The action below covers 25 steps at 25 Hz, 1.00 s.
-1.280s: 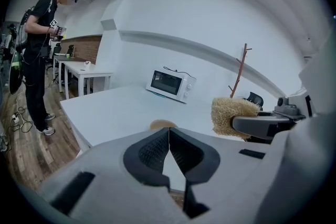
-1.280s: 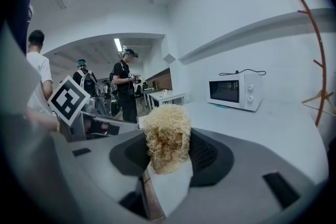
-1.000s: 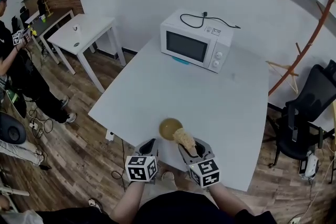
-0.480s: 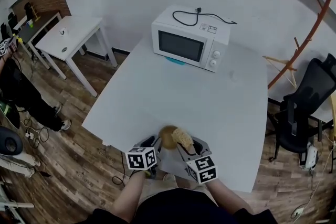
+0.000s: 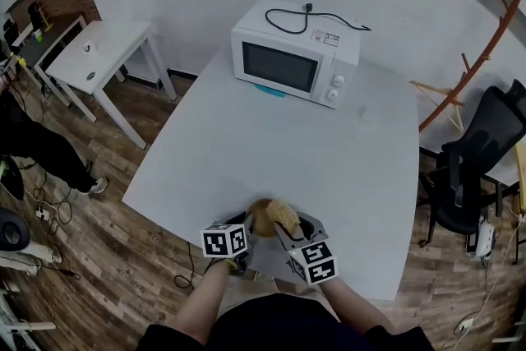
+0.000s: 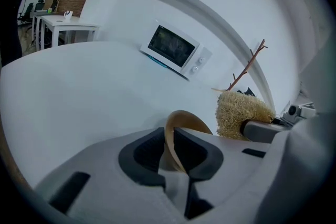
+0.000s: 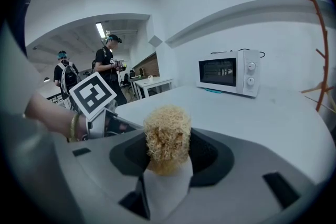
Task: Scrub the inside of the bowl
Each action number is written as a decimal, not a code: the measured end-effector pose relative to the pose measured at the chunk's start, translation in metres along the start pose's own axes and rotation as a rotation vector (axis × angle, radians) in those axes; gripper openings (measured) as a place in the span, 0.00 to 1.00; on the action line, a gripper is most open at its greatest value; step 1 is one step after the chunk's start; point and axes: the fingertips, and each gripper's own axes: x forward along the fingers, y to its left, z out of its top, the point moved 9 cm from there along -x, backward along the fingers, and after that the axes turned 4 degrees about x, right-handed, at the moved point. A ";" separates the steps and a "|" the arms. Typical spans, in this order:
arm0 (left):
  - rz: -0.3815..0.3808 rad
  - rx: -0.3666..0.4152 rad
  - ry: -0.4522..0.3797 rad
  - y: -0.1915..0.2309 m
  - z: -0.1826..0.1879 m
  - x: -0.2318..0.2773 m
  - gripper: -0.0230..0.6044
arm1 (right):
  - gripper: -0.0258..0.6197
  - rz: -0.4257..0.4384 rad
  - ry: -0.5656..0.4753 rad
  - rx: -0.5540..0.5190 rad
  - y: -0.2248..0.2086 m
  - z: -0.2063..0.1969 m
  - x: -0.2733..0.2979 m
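Near edge of the bench (image 5: 288, 144), just in front of the person: both tools side by side.

Left tool (image 6: 168, 139) has just been closing and now pinches the thin rim of the tan bowl (image 6: 184, 118). This looks like a steadying hold, so the bowl will not skid during scrubbing. The bowl appears tipped up on its rim, mouth turned toward the right tool. Cannot tell whether it rests on the bench or is lifted.

Right tool (image 7: 168, 152) is pressed onto the base of a straw-coloured fibrous scrubber (image 7: 167, 134). Its long axis runs out along the jaws, and the free end is just beside the bowl's rim. Judged poised to enter, scrubbing not yet begun.

Farther back: white microwave (image 5: 288, 53).
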 end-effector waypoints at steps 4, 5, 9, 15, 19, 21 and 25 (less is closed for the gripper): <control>0.008 -0.004 0.000 0.000 0.003 0.003 0.09 | 0.33 -0.002 0.015 -0.001 -0.002 -0.001 0.004; 0.007 0.000 0.000 0.000 0.003 0.003 0.09 | 0.33 -0.003 0.018 -0.002 -0.003 -0.002 0.005; 0.019 0.026 -0.012 -0.002 0.005 0.000 0.09 | 0.33 0.001 0.034 -0.002 -0.001 -0.004 0.007; 0.038 0.087 -0.059 -0.011 0.009 -0.016 0.08 | 0.33 0.017 0.080 -0.017 0.008 -0.010 0.008; 0.055 0.141 -0.092 -0.019 0.010 -0.027 0.08 | 0.33 0.023 0.096 -0.029 0.012 -0.012 0.007; 0.059 0.156 -0.105 -0.021 0.010 -0.033 0.08 | 0.33 0.027 0.102 -0.036 0.014 -0.013 0.007; 0.057 0.179 -0.123 -0.027 0.008 -0.041 0.08 | 0.33 0.035 0.113 -0.041 0.017 -0.017 0.005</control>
